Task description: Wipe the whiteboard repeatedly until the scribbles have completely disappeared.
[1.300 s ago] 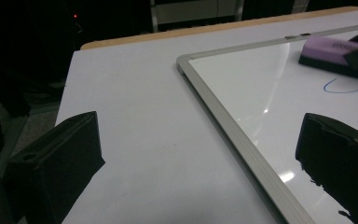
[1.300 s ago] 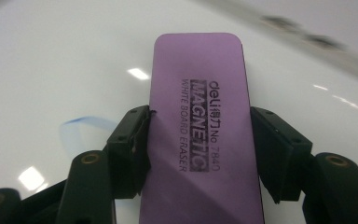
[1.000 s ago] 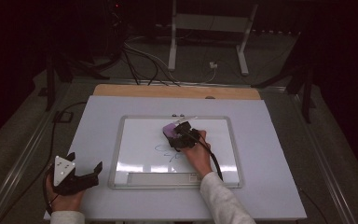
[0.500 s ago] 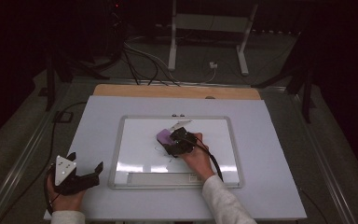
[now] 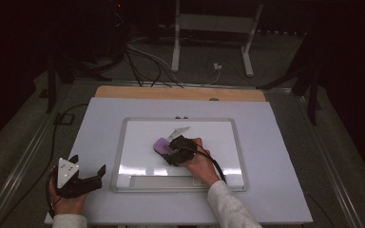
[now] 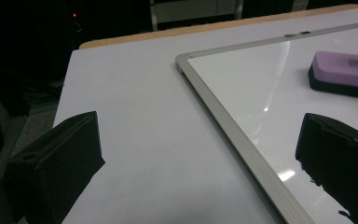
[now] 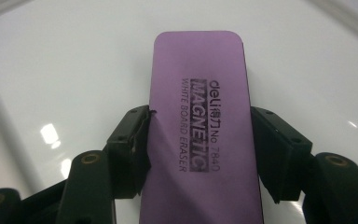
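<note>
Purple whiteboard eraser point(image 7: 200, 135), printed "MAGNETIC WHITE BOARD ERASER", lies flat on the whiteboard point(image 5: 138, 142) left of the board's middle, clamped across its width by the right gripper point(image 7: 199, 142). Both black jaws press its long sides, set partly open to the eraser's breadth. In the high view the eraser point(image 5: 162, 145) projects up and left from the right gripper point(image 5: 175, 151), beside the person's right hand point(image 5: 198, 164). Any marks on the board surface around it are too faint to make out under the glare. The whiteboard rests on a white table point(image 5: 275, 142). The left gripper point(image 5: 88, 178) sits near the table's front left corner, well apart from the eraser, its jaws spread wide with nothing between them; one jaw hangs over the board's frame point(image 6: 242, 140).
</note>
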Motion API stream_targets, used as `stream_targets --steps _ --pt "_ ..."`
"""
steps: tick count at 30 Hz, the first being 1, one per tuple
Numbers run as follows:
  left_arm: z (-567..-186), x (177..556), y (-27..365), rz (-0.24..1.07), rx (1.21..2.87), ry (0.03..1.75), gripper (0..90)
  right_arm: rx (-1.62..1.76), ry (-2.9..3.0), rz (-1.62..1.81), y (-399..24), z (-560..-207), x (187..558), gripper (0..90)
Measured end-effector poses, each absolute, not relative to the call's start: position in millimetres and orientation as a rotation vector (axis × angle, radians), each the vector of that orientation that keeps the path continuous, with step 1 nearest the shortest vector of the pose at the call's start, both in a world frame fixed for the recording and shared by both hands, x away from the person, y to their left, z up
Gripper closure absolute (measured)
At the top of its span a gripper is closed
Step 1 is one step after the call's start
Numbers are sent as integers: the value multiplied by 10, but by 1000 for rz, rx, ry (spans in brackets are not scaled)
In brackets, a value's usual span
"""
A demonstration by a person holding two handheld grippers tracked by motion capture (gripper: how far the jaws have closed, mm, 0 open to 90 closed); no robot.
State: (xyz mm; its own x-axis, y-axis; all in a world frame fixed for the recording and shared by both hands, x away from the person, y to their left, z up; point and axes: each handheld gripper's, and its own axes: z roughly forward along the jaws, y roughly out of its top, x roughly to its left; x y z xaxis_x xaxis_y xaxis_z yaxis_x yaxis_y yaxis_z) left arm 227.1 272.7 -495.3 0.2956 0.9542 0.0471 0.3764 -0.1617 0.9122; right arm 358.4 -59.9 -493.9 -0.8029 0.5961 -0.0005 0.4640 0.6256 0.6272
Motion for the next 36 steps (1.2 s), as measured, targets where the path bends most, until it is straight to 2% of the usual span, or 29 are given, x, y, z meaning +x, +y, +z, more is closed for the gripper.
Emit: stream_targets --steps 8,13,21,27,36 --pt "-4957 2272 2733 844 1705 1221 13 1072 2543 922 -737 -4954 3707 412" --pt "-4954 2274 2718 845 1712 1217 13 907 2655 958 -638 -4950 3583 411" --pt "-4957 2274 2725 843 1708 1219 12 1117 2500 910 -846 -4959 3715 412" --pt "-4956 2279 2709 846 1720 1215 13 924 2651 944 -702 -4942 3508 412" --pt "-4960 2282 2712 844 1715 1221 12 1114 2517 918 -927 -4957 3636 412"
